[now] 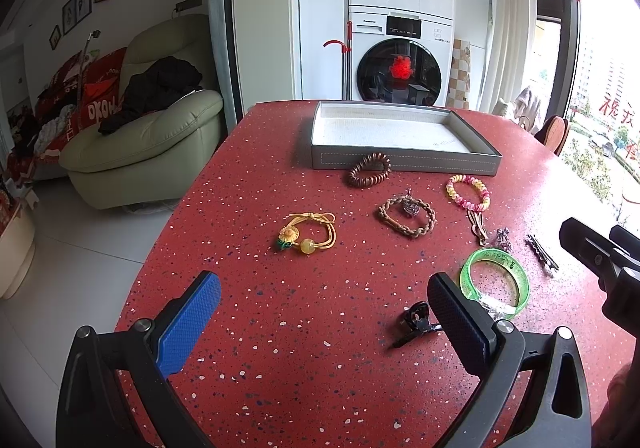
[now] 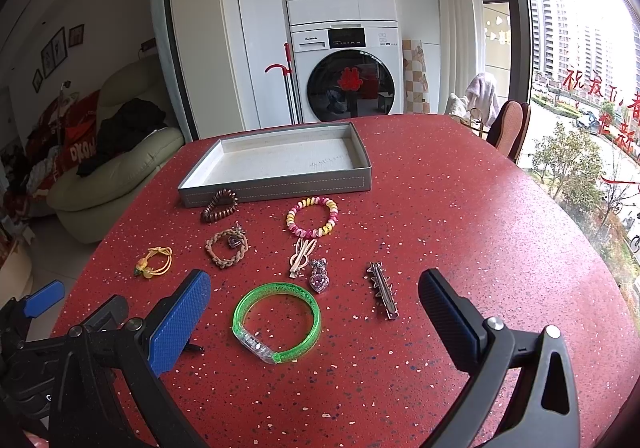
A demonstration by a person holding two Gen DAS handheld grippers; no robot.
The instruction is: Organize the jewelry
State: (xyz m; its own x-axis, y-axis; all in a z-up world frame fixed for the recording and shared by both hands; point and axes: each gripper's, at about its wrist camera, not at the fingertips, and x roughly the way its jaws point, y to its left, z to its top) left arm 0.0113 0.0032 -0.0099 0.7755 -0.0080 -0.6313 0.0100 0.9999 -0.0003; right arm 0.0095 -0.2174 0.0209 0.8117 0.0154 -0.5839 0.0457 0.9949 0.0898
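Jewelry lies spread on a red speckled table (image 1: 280, 328). A grey tray (image 1: 400, 160) with a white lining stands at the far side, also in the right wrist view (image 2: 276, 184). In front of it lie a brown spiral tie (image 1: 369, 170), a braided bracelet (image 1: 408, 216), a pink-yellow bracelet (image 1: 468, 192), a yellow cord tie (image 1: 308, 234), a green bangle (image 2: 276, 322) and hair clips (image 2: 382, 290). My left gripper (image 1: 324, 308) is open and empty above the table. My right gripper (image 2: 316, 312) is open, with the green bangle between its fingers' line.
A black claw clip (image 1: 416, 322) lies by the left gripper's right finger. A green sofa (image 1: 144, 144) stands left of the table. Stacked washing machines (image 1: 400, 20) stand behind. A chair (image 2: 510, 128) and a window are on the right.
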